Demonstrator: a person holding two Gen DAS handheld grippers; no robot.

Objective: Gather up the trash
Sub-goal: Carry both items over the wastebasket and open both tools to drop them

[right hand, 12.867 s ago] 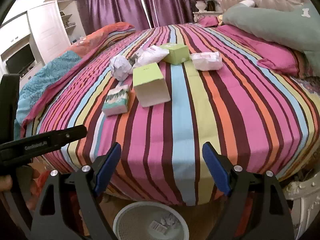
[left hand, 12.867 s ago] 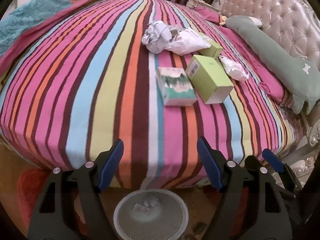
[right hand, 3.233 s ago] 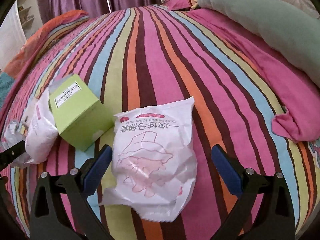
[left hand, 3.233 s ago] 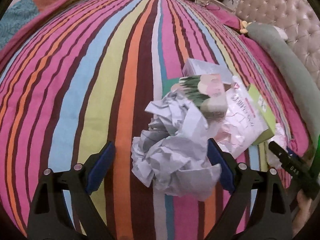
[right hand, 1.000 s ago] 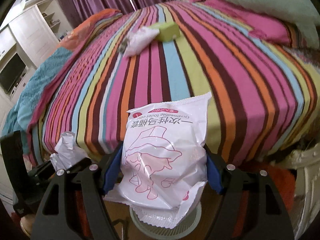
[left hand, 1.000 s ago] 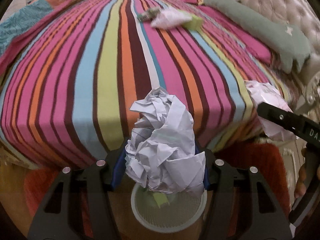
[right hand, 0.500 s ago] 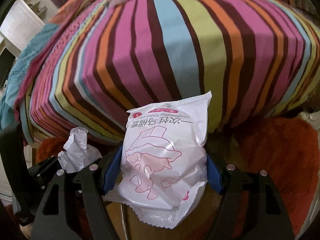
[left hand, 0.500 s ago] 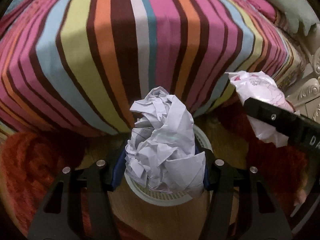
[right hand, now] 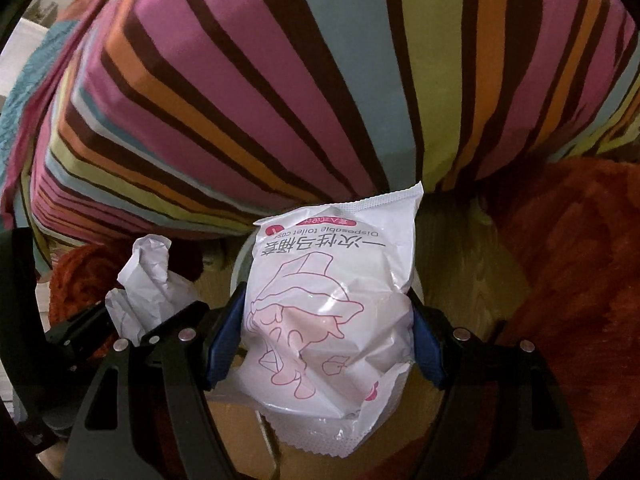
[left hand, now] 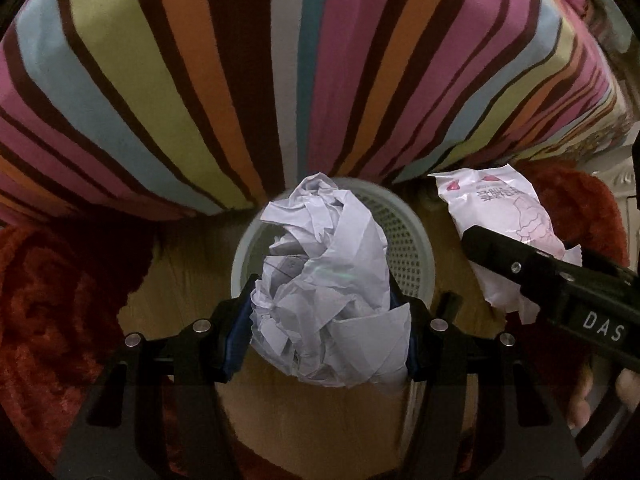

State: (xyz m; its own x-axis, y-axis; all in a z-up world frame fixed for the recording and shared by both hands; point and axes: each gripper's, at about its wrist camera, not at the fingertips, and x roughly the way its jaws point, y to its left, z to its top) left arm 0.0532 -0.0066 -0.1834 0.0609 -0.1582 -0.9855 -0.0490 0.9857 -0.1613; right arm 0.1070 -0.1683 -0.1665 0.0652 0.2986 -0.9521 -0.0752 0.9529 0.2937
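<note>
Two grippers, both loaded up, hanging just past the foot of the bed. Starting at the left side of the left wrist view: a fuzzy red-orange rug [left hand: 60, 300] covers the floor there, with bare wooden floor [left hand: 316, 420] down the middle. The left gripper [left hand: 322, 330] has its blue-padded jaws squeezed onto a big crumpled paper ball [left hand: 326, 296], and that wad sits right over a round white mesh waste basket [left hand: 412, 248], hiding most of its opening; only the right part of the rim and the perforated wall show. Behind it all, on the far side, the striped bedspread [left hand: 280, 80] drapes down over the bed's edge. Further right in the same view you can see the right gripper [right hand: 326, 342] from the side as a black bar, clamped on a white plastic packet [left hand: 508, 232] with pink print, held just right of the basket rather than above it. In the right wrist view that packet [right hand: 332, 312] fills the gap between the blue pads, pinched at both sides, printed "Disposable toilet" upside down. The paper ball [right hand: 146, 284] pokes up at the left. A sliver of basket rim [right hand: 239, 268] peeks out behind the packet.
</note>
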